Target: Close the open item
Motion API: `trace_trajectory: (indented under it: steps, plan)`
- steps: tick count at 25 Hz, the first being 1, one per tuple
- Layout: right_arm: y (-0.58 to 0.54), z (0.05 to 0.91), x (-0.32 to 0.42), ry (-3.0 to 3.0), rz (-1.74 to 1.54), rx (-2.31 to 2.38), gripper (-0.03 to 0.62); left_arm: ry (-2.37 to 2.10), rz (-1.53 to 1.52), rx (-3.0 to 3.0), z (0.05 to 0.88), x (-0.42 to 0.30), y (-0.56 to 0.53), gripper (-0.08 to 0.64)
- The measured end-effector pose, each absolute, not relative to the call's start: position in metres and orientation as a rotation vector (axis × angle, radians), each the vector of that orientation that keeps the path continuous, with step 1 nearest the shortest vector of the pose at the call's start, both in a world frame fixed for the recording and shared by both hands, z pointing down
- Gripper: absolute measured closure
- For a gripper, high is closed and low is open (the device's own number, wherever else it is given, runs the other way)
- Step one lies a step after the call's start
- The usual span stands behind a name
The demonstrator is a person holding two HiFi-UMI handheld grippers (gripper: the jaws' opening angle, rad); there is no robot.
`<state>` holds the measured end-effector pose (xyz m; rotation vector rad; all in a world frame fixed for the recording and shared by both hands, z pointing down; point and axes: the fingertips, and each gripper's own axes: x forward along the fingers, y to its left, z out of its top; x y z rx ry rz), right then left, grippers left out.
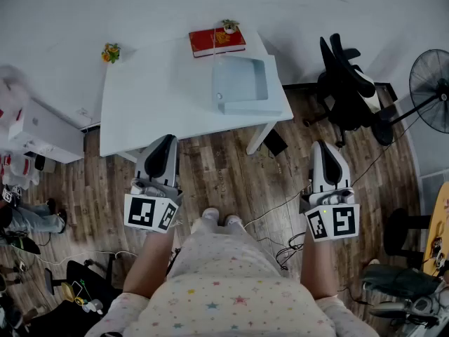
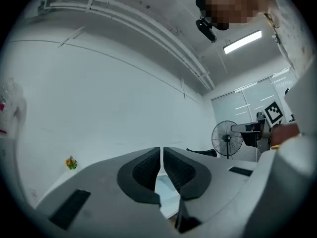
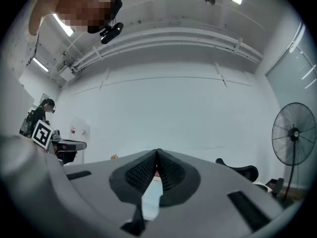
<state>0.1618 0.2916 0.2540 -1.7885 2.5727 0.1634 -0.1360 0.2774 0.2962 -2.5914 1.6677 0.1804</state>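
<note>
A pale blue box-like item (image 1: pixel 242 83) lies open on the right half of the white table (image 1: pixel 154 97); its raised flap faces the table's front edge. My left gripper (image 1: pixel 167 140) hovers over the wooden floor just short of the table's front edge, left of the item. Its jaws (image 2: pixel 161 150) are shut with nothing between them, and a sliver of the blue item (image 2: pixel 166 192) shows below them. My right gripper (image 1: pixel 323 146) is held off the table's right front corner. It is also shut and empty (image 3: pixel 157 152).
A red book (image 1: pixel 216 41) with a small plant (image 1: pixel 229 27) on it lies at the table's far edge, and a yellow flower (image 1: pixel 110 53) at its far left corner. A black office chair (image 1: pixel 347 83) and a standing fan (image 1: pixel 431 100) are to the right. Cables cross the floor.
</note>
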Motion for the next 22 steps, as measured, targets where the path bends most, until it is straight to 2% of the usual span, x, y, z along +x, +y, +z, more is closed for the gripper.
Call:
trace_trajectory:
  steps: [13,15,17,19,22]
  plan:
    - [0.288,0.255,0.183,2.512,0.1,-1.772,0.586,1.752,0.17,-2.557,0.296,-0.133,0.281,0.516]
    - [0.285,0.256,0.185,2.522,0.09,-1.763,0.539,1.791,0.164,-2.54,0.297,-0.134,0.28,0.413]
    - [0.282,0.258,0.189,2.535,0.081,-1.764,0.473,1.83,0.154,-2.512,0.296,-0.135,0.28,0.346]
    - [0.277,0.261,0.191,2.547,0.062,-1.761,0.427,1.856,0.142,-2.483,0.295,-0.136,0.28,0.311]
    - [0.271,0.265,0.192,2.549,0.036,-1.745,0.371,1.869,0.12,-2.467,0.295,-0.136,0.278,0.296]
